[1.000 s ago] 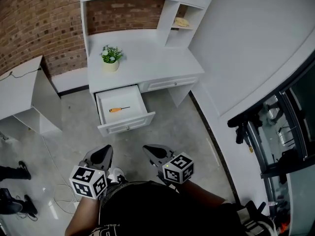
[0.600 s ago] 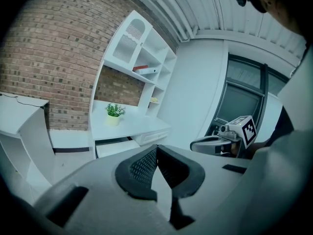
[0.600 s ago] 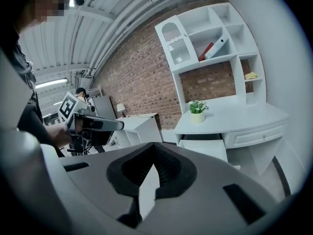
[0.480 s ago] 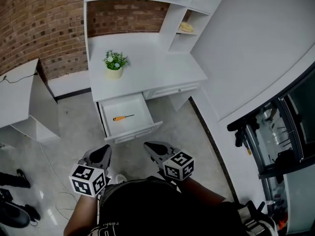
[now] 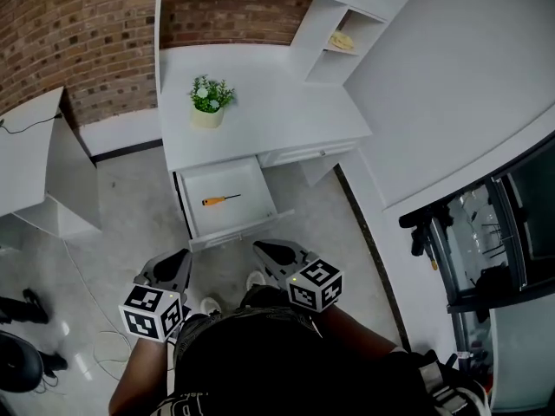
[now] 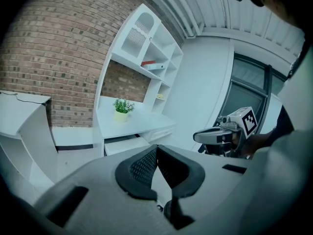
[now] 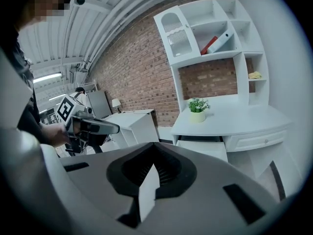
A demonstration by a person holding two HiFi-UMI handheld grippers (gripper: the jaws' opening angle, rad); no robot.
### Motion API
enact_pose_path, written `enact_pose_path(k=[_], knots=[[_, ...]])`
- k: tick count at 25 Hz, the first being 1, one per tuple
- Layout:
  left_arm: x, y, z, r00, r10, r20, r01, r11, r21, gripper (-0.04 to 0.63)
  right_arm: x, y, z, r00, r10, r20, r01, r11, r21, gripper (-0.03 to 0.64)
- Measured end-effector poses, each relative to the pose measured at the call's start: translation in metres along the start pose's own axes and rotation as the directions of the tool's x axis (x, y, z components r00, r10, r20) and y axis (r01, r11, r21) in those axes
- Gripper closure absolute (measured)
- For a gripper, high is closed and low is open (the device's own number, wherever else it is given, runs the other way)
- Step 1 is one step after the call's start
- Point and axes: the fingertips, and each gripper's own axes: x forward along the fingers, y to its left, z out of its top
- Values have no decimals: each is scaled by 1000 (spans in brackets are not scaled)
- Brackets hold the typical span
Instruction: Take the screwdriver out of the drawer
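Looks like a study/office setup w/ a white desk (image 5: pixel 260 120), shelf unit (image 7: pixel 210 57) above (binders (image 7: pixel 221 40) on it), potted plant (image 5: pixel 208 100), brick wall (image 5: pixel 78 33) behind.

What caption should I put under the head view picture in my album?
Orange-handled screwdriver lies in the open drawer; left claw and right claw hover short of it, shut.

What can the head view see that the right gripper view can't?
Only the head view looks down into the open drawer and shows the orange-handled screwdriver lying inside. Only the right gripper view shows the red folder leaning on an upper shelf. Both show the white desk and the little potted plant standing on it.
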Motion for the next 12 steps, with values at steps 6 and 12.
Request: enact_pose_path(k=[6, 12], knots=[[3, 14, -6, 999, 33, 5, -32, 999, -25, 578, 21, -6, -2, 999, 37, -33, -38, 999, -11, 612], [3, 38, 1, 995, 104, 13, -103, 993, -48, 578, 53, -22, 12, 994, 86, -63, -88, 996, -27, 612]])
